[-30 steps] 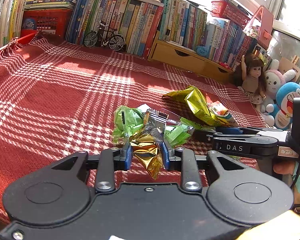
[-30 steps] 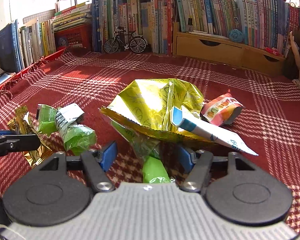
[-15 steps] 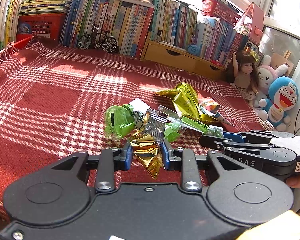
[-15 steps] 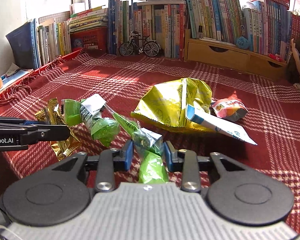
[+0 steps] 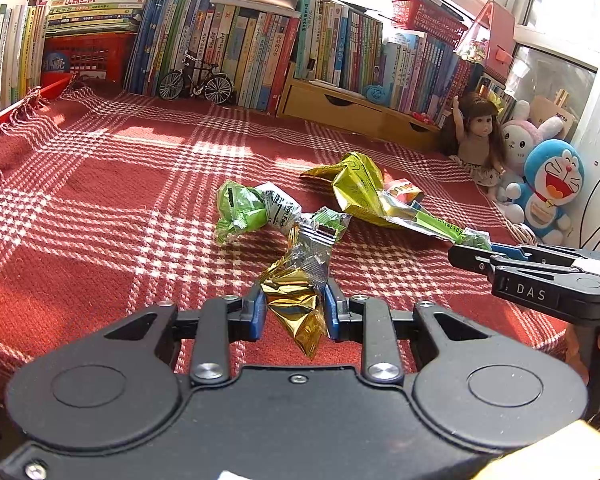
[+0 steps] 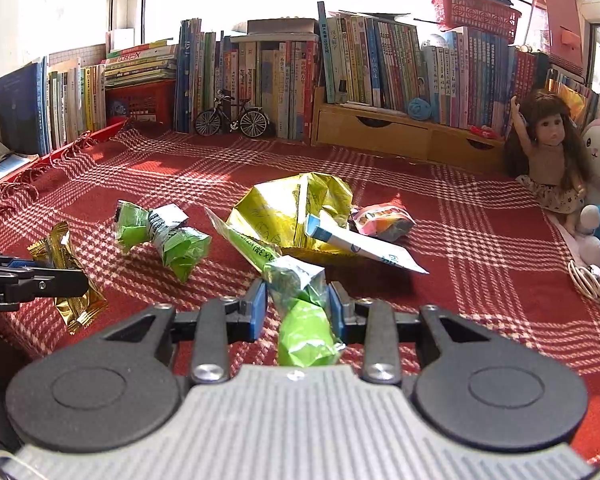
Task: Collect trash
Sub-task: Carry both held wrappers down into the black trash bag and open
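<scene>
My left gripper [image 5: 294, 304] is shut on a crumpled gold and silver foil wrapper [image 5: 300, 268], held just above the red plaid blanket [image 5: 100, 200]. My right gripper [image 6: 298, 304] is shut on a long green wrapper [image 6: 300, 320] whose far end trails toward the pile. Lying on the blanket ahead are a green-and-white crumpled wrapper [image 6: 160, 232], a yellow-green bag [image 6: 296, 208], a white-and-blue packet [image 6: 360, 244] and a pink wrapper [image 6: 384, 220]. The left wrist view shows the right gripper [image 5: 460, 254] at the right; the right wrist view shows the left gripper [image 6: 80, 282] at the left.
Rows of books [image 6: 380, 60], a model bicycle [image 6: 232, 120] and wooden drawers [image 6: 380, 132] line the back. A doll [image 6: 548, 148] and plush toys [image 5: 552, 188] sit at the right. Rubber bands [image 6: 588, 280] lie near the right edge of the blanket.
The right gripper's jaws closed on the green wrapper. Both grippers then drew back from the pile with their wrappers, so the remaining trash looks farther away.
</scene>
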Motion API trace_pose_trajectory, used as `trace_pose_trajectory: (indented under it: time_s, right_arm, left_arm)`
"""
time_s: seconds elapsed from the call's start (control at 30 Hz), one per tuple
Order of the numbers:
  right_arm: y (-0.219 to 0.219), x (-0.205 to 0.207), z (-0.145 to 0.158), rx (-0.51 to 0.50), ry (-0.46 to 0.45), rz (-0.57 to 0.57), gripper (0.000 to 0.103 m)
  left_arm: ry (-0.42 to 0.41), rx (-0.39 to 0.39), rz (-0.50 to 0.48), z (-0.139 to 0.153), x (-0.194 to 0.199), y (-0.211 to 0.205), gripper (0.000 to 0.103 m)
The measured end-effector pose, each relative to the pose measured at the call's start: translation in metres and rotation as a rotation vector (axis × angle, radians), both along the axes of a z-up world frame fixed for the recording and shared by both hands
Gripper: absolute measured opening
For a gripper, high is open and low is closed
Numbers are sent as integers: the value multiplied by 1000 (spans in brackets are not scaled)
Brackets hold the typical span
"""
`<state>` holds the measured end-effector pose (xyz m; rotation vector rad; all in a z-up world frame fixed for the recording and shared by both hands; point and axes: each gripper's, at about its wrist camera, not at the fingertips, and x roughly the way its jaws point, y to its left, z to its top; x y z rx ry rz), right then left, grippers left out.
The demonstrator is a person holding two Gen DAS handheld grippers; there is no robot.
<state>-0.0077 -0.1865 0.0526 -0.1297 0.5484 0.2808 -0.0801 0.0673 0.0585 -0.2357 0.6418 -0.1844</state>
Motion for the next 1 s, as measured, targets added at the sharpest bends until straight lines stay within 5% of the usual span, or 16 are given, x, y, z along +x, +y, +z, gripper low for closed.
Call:
trace_pose_trajectory:
  time_s: [0.47, 1.0]
  right_arm:
    - [2, -75, -13, 70, 69, 112, 39]
    - [23, -108, -94, 84, 360, 168, 39]
  left_arm:
    - [50, -7, -16, -11, -66, 4, 26]
    - [331, 35, -4, -95, -89, 5, 26]
